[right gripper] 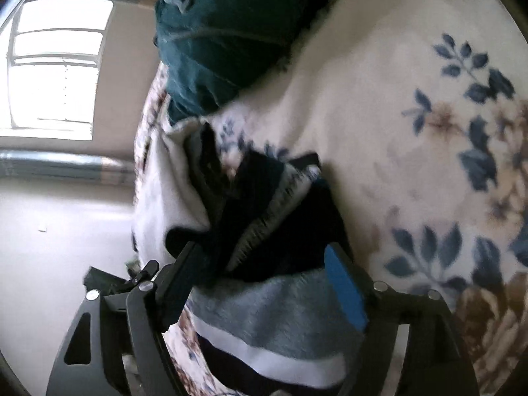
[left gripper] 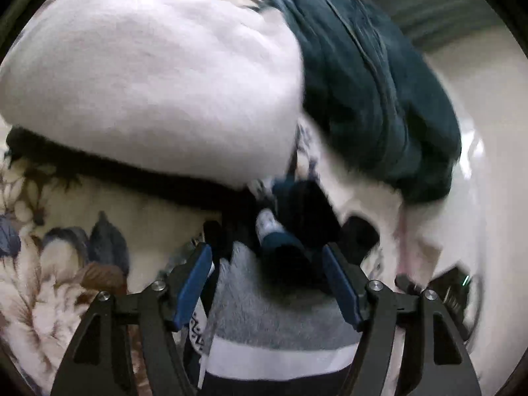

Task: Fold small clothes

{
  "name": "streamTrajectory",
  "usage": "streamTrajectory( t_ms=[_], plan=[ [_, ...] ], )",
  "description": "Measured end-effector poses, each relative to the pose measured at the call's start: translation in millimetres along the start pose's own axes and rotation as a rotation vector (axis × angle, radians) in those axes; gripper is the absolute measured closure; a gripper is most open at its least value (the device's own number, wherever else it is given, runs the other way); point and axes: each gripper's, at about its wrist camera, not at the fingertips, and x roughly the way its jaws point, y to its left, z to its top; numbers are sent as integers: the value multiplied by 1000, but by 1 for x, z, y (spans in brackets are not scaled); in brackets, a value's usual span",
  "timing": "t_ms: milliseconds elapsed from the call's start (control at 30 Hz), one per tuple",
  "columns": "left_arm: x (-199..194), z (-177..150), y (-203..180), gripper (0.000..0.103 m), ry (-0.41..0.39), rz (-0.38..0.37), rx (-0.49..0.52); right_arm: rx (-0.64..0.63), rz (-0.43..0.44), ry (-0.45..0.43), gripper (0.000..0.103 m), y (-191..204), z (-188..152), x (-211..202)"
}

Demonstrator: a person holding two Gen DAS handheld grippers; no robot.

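Garment point(left gripper: 274, 316) between open left gripper point(left gripper: 267, 283) fingers

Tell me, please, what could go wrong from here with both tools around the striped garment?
1. Both tools, left and right, look open around the striped garment, so it may slip.
2. The teal cloth lies close and could snag.
3. The floral blanket might get pinched.

A floral blanket point(right gripper: 412, 132) spreads right of the claw. A window point(right gripper: 56, 66) glows far to the upper left, above pale floor point(right gripper: 66, 231).
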Motion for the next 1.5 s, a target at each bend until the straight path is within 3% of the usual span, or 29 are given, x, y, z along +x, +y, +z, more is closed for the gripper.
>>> streamTrajectory(
  t_ms=[167,267,333,433,533,667,733,833,1000,1100,1167,1267,1300,1333,1400,1500],
  plan=[
    [30,4,-27,36,22,134,121,-216,-256,77,24,24,10,44],
    [65,28,-23,36,36,223,101,-254,-370,55,24,30,31,70],
    [75,39,-17,36,55,232,58,-230,-365,42,24,29,44,75],
    [55,41,-18,36,26,163,22,-210,-350,26,24,26,48,63],
    [8,11,-16,36,-34,156,2,-206,-315,44,21,19,38,43],
    [-41,-53,21,36,-4,246,-149,-197,-301,91,18,0,23,24],
    [-60,-94,49,36,8,191,-314,-216,-276,130,18,-10,18,20],
    [-66,-143,74,36,7,18,-546,-202,-197,199,17,-26,19,22],
    [-5,-184,90,36,85,-279,-784,-177,-100,235,13,-39,37,38],
    [21,-183,87,36,72,-317,-764,-138,-33,282,10,-41,49,59],
    [31,-175,83,35,54,-280,-728,-122,-7,312,6,-40,56,76],
    [32,-163,76,35,-33,-248,-712,-153,7,310,7,-31,61,83],
    [30,-158,69,40,-67,-234,-676,-158,-4,307,14,-29,61,83],
    [25,-154,66,54,-85,-210,-637,-164,-22,306,40,-27,61,84],
    [12,-145,58,62,-110,-183,-551,-158,-19,320,73,-27,57,86],
    [1,-137,57,66,-115,-193,-527,-137,0,285,83,-28,46,81]
  ],
)
